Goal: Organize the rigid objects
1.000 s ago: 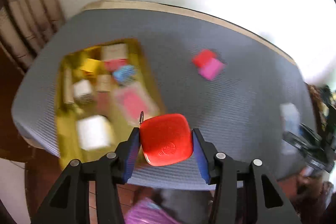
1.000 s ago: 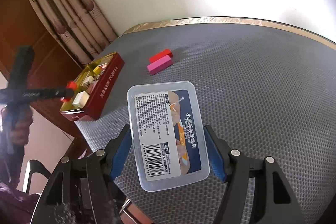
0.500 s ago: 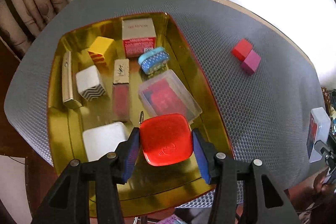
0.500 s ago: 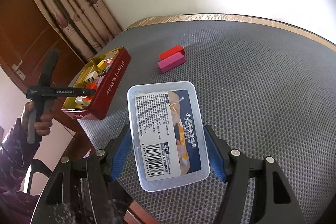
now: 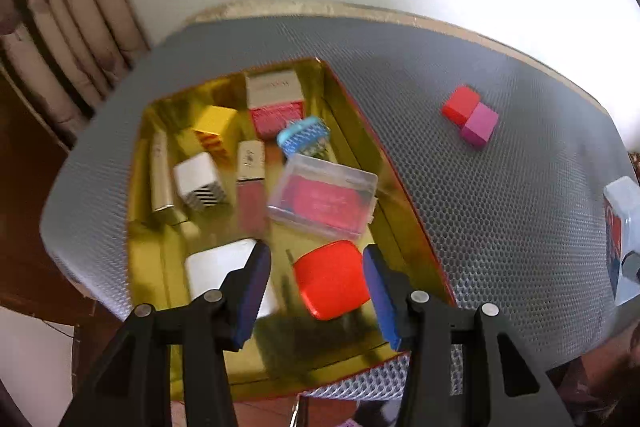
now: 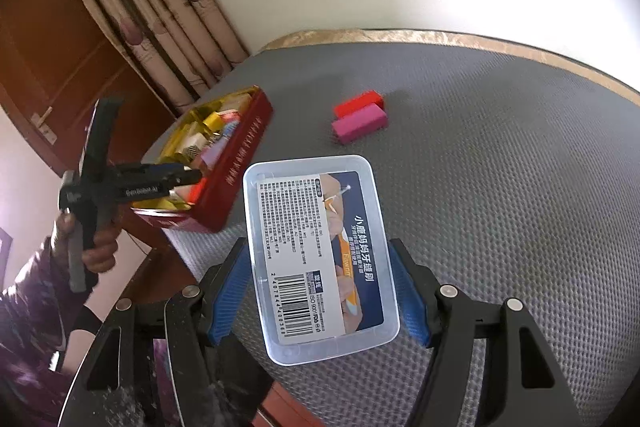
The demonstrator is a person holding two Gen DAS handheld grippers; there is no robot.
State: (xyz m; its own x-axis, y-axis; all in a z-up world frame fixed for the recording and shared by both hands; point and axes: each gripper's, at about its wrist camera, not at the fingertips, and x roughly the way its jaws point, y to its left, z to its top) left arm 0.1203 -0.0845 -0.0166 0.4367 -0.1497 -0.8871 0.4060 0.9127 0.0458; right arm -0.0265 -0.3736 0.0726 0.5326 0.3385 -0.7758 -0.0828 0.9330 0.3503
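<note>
A red rounded square case [image 5: 330, 279] lies low in the near end of the gold-lined tin [image 5: 352, 131]. My left gripper [image 5: 316, 267] hangs over it. A gap shows between the left pad and the case, while the right pad is close beside it. The right wrist view shows that gripper [image 6: 188, 179] dipping into the red-walled tin [image 6: 240, 155]. My right gripper [image 6: 320, 299] is shut on a clear plastic box with a printed label [image 6: 320, 255], held above the grey mat. A red block [image 5: 460, 105] and a pink block [image 5: 480, 125] lie side by side on the mat.
The tin holds several small boxes, a clear case with a pink insert [image 5: 324, 201] and a white block [image 5: 224, 267]. It sits at the table's left end near curtains [image 6: 160, 7]. A person's hand [image 6: 96, 243] holds the left gripper beyond the table edge. A wall stands behind.
My left gripper sank toward the tin. The red case, which filled the jaws before, now sits lower and off-centre between them. The right gripper still holds the clear box and drifted slightly.
</note>
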